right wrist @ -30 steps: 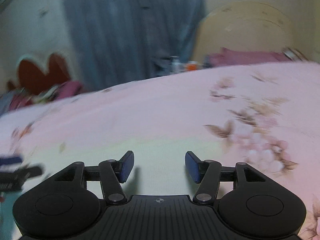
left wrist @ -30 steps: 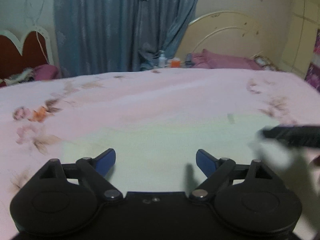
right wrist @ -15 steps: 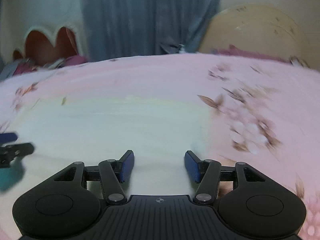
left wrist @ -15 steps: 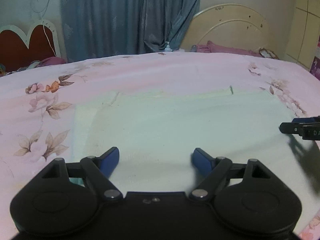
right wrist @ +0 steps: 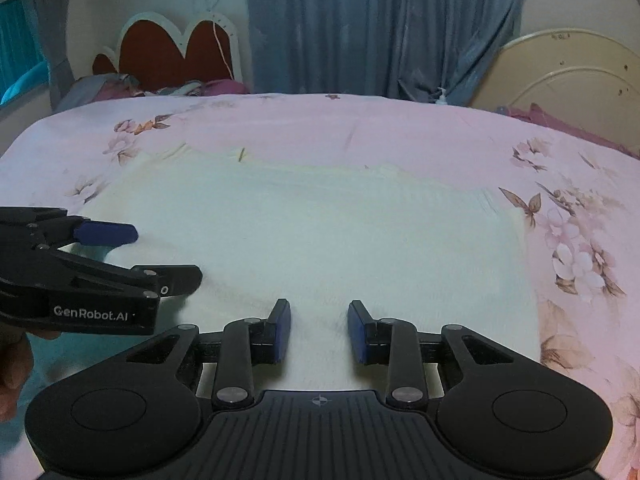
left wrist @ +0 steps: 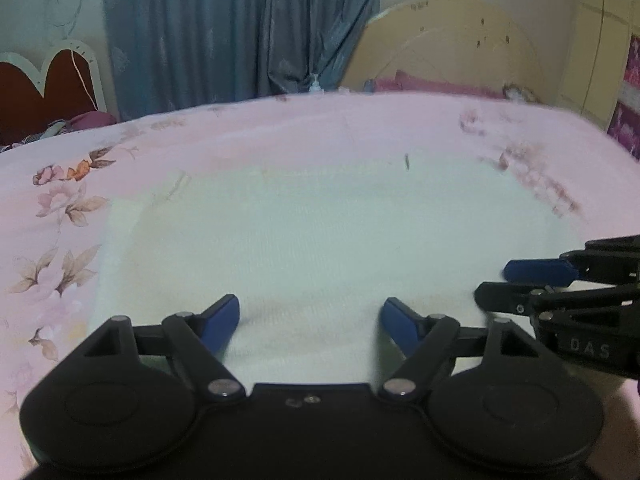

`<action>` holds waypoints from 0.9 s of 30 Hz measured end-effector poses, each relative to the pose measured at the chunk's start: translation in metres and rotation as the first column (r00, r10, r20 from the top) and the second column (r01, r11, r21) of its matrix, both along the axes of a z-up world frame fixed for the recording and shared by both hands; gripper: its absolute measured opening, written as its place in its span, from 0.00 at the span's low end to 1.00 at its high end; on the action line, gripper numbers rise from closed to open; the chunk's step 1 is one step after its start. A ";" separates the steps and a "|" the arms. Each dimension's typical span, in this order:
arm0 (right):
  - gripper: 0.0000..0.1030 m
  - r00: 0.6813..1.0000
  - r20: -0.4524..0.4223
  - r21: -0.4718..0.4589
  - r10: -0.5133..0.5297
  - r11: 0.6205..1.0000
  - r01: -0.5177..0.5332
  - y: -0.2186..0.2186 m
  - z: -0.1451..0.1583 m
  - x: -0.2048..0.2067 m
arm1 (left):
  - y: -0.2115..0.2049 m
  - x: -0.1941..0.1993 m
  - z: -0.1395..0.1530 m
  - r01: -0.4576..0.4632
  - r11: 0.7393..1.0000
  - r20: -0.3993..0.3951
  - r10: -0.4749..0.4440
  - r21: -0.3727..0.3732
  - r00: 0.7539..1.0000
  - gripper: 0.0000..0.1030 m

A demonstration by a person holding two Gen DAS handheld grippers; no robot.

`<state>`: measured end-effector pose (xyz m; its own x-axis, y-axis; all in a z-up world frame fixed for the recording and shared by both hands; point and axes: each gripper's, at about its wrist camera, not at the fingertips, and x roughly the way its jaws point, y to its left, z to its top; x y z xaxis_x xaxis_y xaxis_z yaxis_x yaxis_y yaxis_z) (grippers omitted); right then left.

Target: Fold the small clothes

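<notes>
Pale cloth [right wrist: 320, 232] flat on bedspread [right wrist: 480, 140]; far edge clear

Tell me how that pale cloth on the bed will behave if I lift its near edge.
The cloth lies flat, following the bedspread, so it will likely sag and drape. It looks thin, probably light. Its ribbed texture suggests it won't slip easily from the right tool.

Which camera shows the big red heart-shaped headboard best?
The right wrist view. There the red heart-shaped headboard stands nearly whole with its white border, far back beyond the pink bedspread, left of the blue curtain. The left wrist view catches only part of it, cut off at the picture's left edge.
</notes>
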<state>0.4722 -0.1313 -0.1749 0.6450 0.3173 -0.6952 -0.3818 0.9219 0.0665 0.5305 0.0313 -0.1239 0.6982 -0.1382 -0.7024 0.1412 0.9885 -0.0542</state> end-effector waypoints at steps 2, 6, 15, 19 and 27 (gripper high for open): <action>0.31 0.999 0.012 0.008 0.031 0.999 -0.031 0.002 0.006 -0.002 | 0.003 -0.003 -0.002 -0.006 1.000 -0.009 0.006 0.003 1.000 0.76; 0.31 0.999 -0.040 -0.034 0.006 0.999 -0.007 -0.005 -0.003 -0.003 | 0.012 -0.013 -0.003 -0.019 1.000 -0.012 0.019 0.014 1.000 0.74; 0.31 0.987 -0.048 -0.053 -0.153 0.987 0.151 -0.059 0.005 -0.037 | 0.052 -0.064 -0.002 -0.128 0.992 -0.038 0.128 0.000 0.991 0.74; 0.31 0.999 -0.030 0.057 -0.011 0.998 0.012 -0.028 0.018 -0.066 | 0.025 -0.081 0.002 -0.056 0.998 -0.018 0.055 -0.041 0.998 0.75; 0.31 0.994 -0.059 0.018 0.093 0.996 -0.092 0.010 -0.001 -0.099 | 0.009 -0.099 -0.011 -0.041 0.999 -0.042 0.041 -0.016 0.998 0.75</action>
<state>0.3728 -0.1211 -0.1760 0.5694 0.3849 -0.7264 -0.4606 0.8813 0.1060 0.4319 0.0406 -0.1351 0.6740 -0.1220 -0.7286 0.0980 0.9923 -0.0756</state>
